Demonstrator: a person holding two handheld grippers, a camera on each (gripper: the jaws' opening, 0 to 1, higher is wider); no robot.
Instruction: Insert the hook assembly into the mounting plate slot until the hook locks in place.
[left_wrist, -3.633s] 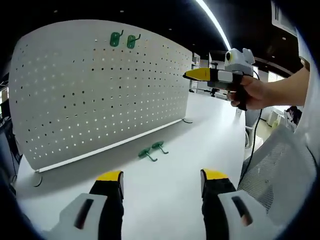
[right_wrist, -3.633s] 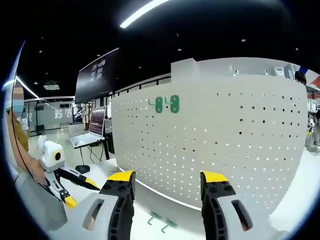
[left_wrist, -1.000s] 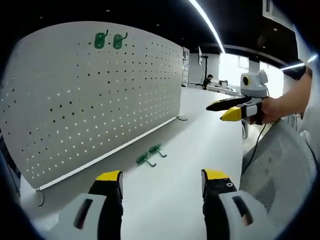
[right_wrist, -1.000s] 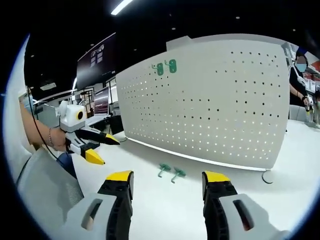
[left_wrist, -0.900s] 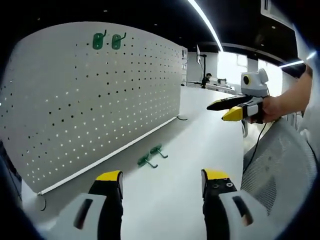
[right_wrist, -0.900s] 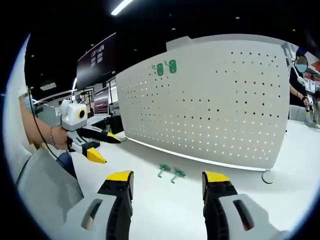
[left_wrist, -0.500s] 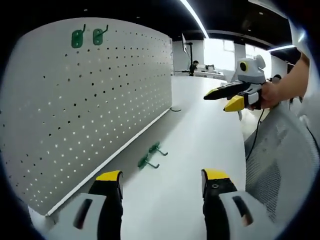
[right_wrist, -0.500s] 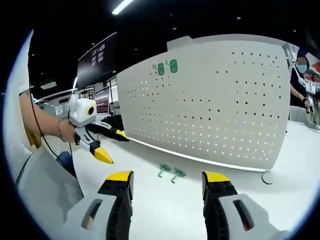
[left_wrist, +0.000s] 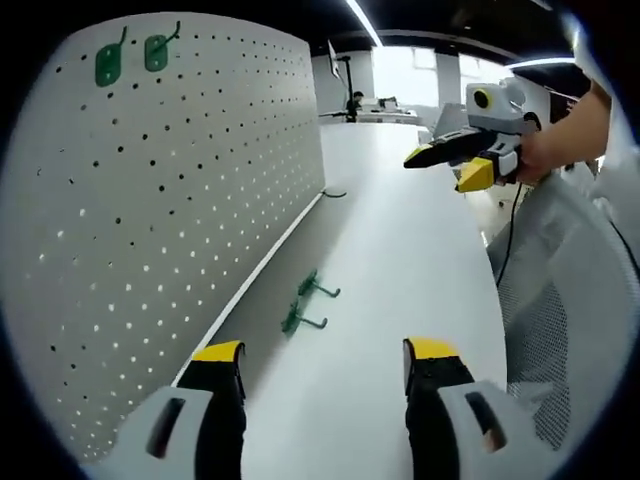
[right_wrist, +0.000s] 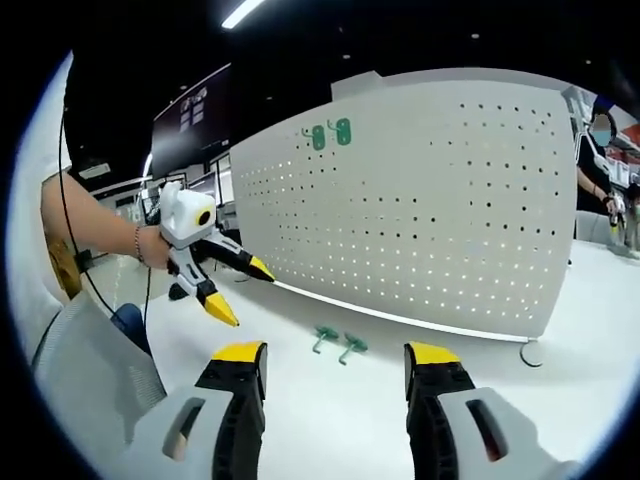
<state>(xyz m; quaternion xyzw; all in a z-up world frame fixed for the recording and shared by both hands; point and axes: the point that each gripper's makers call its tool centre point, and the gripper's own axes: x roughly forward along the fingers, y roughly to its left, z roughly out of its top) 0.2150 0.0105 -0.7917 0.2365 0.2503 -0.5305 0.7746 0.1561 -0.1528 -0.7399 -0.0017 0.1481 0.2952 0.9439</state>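
Hook assemblies: 2 green hooks (left_wrist: 305, 300) lie loose on the white table (left_wrist: 400, 260), beyond the left gripper (left_wrist: 322, 362), whose yellow-tipped jaws stand wide apart and hold nothing. Each hook's prong points away from the board's foot. The right gripper (right_wrist: 333, 361) is likewise spread wide and empty, with the same pair (right_wrist: 338, 342) ahead of it. Behind stands the upright white perforated mounting plate (right_wrist: 450, 210); 2 more green hooks (right_wrist: 330, 134) hang side by side near its top edge.
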